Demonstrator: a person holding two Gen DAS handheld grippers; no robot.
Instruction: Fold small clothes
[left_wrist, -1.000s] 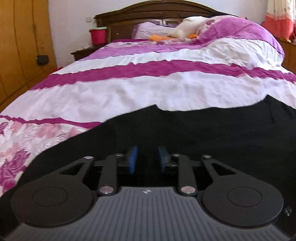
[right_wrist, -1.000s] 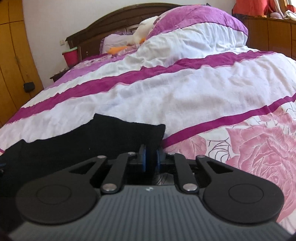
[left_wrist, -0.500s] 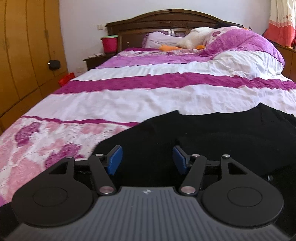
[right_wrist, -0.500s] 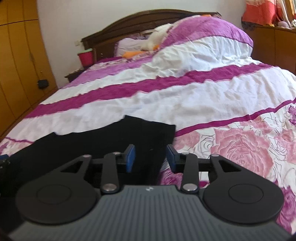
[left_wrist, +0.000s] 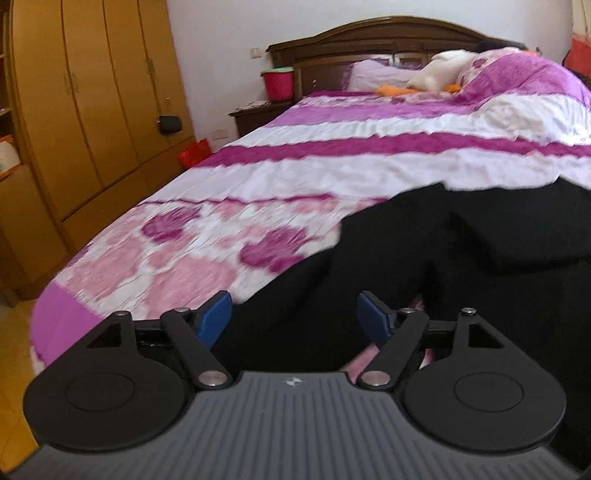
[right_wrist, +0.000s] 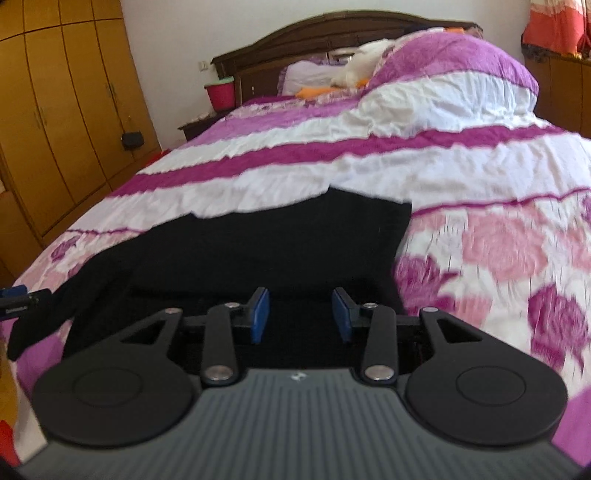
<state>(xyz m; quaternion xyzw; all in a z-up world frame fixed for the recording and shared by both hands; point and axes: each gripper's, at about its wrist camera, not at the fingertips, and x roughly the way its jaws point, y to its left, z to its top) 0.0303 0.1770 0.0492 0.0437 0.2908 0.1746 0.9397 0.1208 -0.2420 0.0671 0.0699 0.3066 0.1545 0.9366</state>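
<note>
A black garment (left_wrist: 461, 236) lies spread on the foot of the bed; it also shows in the right wrist view (right_wrist: 280, 243), with a loose part trailing to the bed's left edge (right_wrist: 40, 317). My left gripper (left_wrist: 295, 321) is open and empty, raised above the garment's left part. My right gripper (right_wrist: 301, 314) is open and empty, above the garment's near edge. The tip of the left gripper (right_wrist: 22, 297) shows at the far left of the right wrist view.
The bed has a purple, white and pink floral duvet (left_wrist: 332, 158) with a bunched heap at the back right (right_wrist: 443, 74). Wooden wardrobes (left_wrist: 92, 92) stand on the left. A red bucket (left_wrist: 279, 83) sits on the nightstand by the headboard.
Both grippers opened, let go of the black garment, and pulled back and up from it. The garment now lies flat on the bed.
</note>
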